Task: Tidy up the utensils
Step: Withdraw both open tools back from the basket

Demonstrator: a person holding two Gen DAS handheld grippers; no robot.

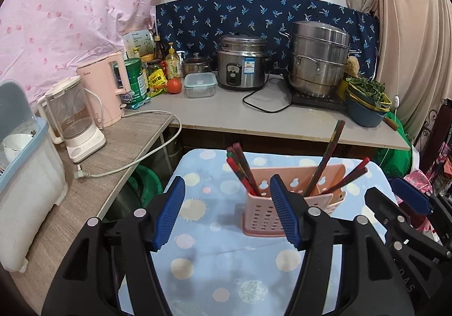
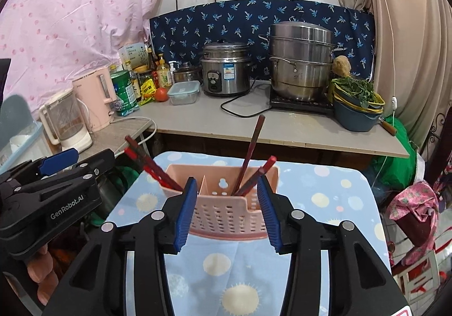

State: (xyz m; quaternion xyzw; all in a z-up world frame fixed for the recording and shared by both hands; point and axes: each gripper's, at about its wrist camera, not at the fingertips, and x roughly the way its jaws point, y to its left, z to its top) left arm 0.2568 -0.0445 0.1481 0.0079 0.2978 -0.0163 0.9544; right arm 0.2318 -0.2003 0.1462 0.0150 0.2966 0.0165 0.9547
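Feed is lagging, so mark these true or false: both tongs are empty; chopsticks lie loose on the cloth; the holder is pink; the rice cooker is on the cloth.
1. Left tongs and right tongs hold nothing: true.
2. Chopsticks lie loose on the cloth: false, they stand in the holder.
3. The holder is pink: true.
4. The rice cooker is on the cloth: false, it sits on the counter.

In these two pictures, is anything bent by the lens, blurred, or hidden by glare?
Left wrist view: the counter edge curves from fisheye distortion, the corners are black, and the chopstick holder is sharp. Right wrist view: the same curving and dark corners, the rice cooker shows soft reflections but no strong glare, and the fingers at lower left look slightly soft.
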